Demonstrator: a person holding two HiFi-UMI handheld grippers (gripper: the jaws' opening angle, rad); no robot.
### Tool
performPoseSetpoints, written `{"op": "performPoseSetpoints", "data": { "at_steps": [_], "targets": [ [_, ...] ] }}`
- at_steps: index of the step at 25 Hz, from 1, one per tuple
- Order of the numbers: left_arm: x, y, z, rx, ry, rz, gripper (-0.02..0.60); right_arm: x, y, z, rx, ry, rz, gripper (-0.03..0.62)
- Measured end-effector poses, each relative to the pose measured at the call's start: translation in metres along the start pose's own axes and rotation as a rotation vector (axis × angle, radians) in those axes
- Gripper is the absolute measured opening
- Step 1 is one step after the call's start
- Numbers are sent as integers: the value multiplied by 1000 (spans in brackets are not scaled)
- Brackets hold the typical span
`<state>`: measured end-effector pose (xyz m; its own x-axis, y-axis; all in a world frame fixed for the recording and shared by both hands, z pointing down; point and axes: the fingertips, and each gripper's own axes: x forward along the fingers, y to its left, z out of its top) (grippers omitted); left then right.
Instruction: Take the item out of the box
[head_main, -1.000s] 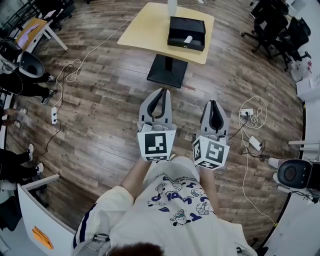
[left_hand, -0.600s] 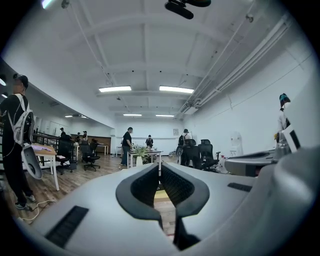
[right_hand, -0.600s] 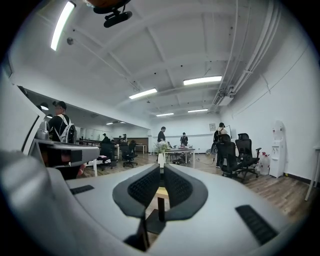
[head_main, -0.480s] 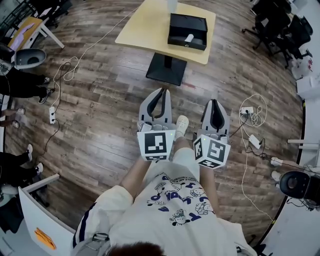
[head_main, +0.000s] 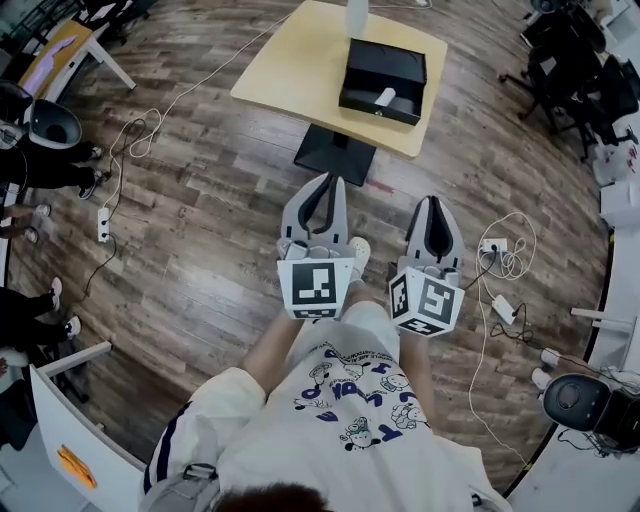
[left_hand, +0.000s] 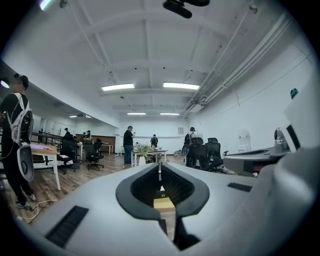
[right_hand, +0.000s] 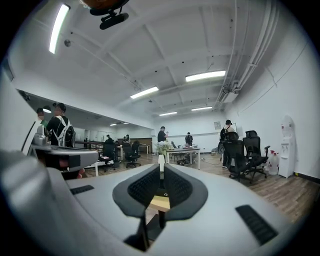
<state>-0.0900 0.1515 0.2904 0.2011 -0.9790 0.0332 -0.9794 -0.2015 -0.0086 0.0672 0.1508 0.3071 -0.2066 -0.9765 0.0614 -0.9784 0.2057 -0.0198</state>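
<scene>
A black open box sits on a light wooden table at the top of the head view, with a small white item in its near end. My left gripper and right gripper are held side by side over the wood floor, well short of the table and pointing toward it. Both are shut with nothing between the jaws. In the left gripper view the left gripper has its tips together, and in the right gripper view so does the right gripper. The table edge shows low between the jaws.
The table stands on a black pedestal base. Cables and a power strip lie on the floor at right, another strip at left. Office chairs stand at upper right, people at left, and a white desk at lower left.
The person has walked forward, so the table and box sit lower and nearer in the head view. A shoe now shows between the grippers. Both grippers stay shut.
</scene>
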Motion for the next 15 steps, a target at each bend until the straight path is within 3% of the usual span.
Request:
{"op": "performPoseSetpoints", "data": {
  "at_steps": [15],
  "targets": [
    [143, -10, 16, 6, -2, 85, 26, 139, -69, 21, 1, -9, 82, 43]
  ]
}}
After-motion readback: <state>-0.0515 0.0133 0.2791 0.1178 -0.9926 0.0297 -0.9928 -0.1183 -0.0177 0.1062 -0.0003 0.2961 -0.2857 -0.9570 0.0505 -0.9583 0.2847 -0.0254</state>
